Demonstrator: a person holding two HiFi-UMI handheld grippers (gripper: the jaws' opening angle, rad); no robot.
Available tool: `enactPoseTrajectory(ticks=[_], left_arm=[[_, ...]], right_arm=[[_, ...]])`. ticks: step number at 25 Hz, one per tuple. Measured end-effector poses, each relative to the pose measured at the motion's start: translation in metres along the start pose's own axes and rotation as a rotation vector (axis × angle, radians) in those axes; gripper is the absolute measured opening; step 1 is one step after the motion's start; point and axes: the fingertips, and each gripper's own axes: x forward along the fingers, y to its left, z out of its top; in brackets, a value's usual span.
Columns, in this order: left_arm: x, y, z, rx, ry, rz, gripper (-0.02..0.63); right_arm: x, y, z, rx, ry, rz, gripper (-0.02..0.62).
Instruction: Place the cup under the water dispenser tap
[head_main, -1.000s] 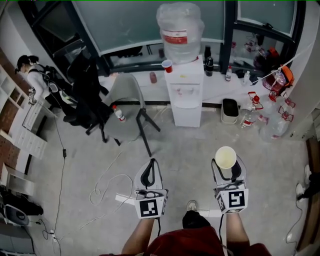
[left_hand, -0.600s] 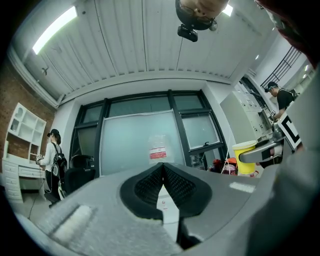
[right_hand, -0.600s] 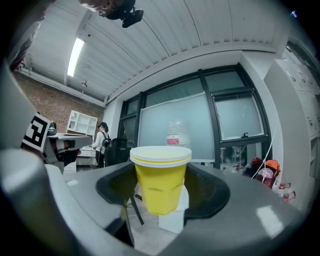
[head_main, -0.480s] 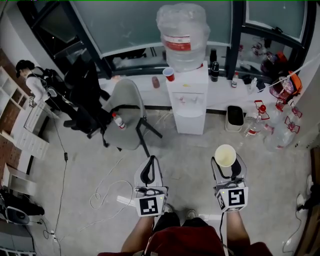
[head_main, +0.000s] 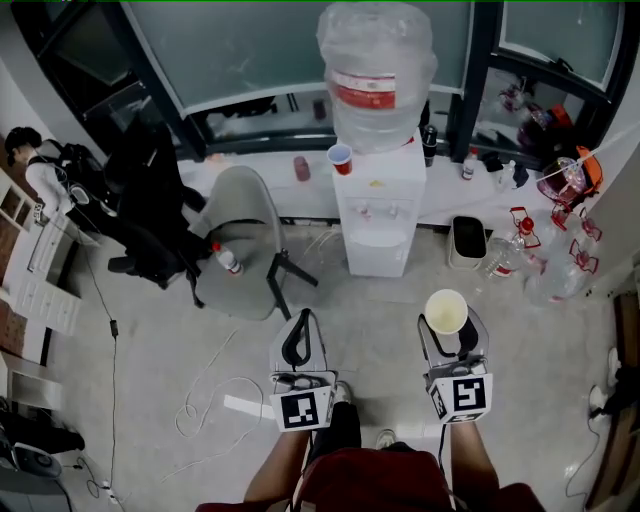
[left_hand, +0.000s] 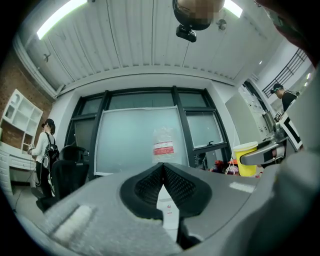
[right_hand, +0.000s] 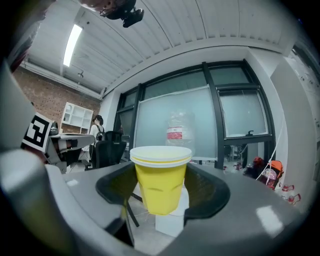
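Note:
A yellow cup with a white rim stands upright between the jaws of my right gripper, which is shut on it; the right gripper view shows the cup gripped at its sides. My left gripper is shut and holds nothing, its pads pressed together in the left gripper view. The white water dispenser with a clear bottle on top stands ahead by the window. Both grippers are well short of it, over the floor. A red cup sits on the dispenser's top left corner.
A grey chair and a black office chair stand left of the dispenser. A small bin and several plastic bottles lie to its right. A white cable trails on the floor. A person stands far left.
Both grippers and the head have moved forward toward the dispenser, which looks larger and nearer. The cup stays in the right gripper's grip.

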Motion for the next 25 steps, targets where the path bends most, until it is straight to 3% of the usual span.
enactPoseTrajectory(ticks=[13,25], left_arm=[[0.094,0.094,-0.063,-0.025,0.072,-0.124,0.006],[0.140,0.114,-0.140,-0.039,0.142,-0.176,0.006]], right_arm=[[0.129,0.053,-0.026,-0.015,0.090,-0.061,0.285],[0.195,0.074,-0.095,0.007,0.207,-0.052,0.285]])
